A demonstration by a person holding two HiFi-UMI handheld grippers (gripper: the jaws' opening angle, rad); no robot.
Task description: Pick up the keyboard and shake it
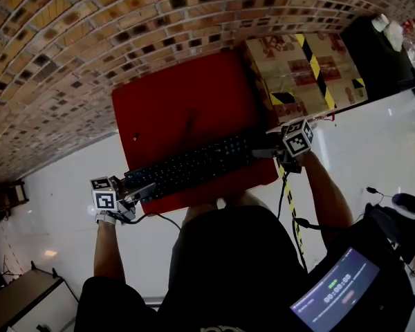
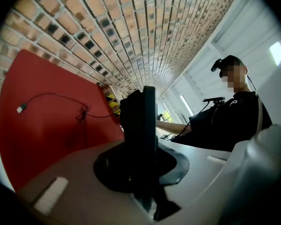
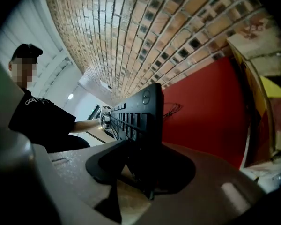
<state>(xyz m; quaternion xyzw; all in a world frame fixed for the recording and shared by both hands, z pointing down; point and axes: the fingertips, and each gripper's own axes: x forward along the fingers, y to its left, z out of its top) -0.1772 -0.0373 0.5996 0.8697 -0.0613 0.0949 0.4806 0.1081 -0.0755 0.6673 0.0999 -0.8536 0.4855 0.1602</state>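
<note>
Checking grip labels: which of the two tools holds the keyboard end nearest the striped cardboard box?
The right tool: it grips the keyboard end beside the box; the left tool holds the opposite end, away from it.

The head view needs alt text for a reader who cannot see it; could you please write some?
Seen from above, a person grips a black keyboard at its ends with the left tool and the right tool, over the near edge of a red surface. Behind stand a taped cardboard box and a brick wall.
</note>
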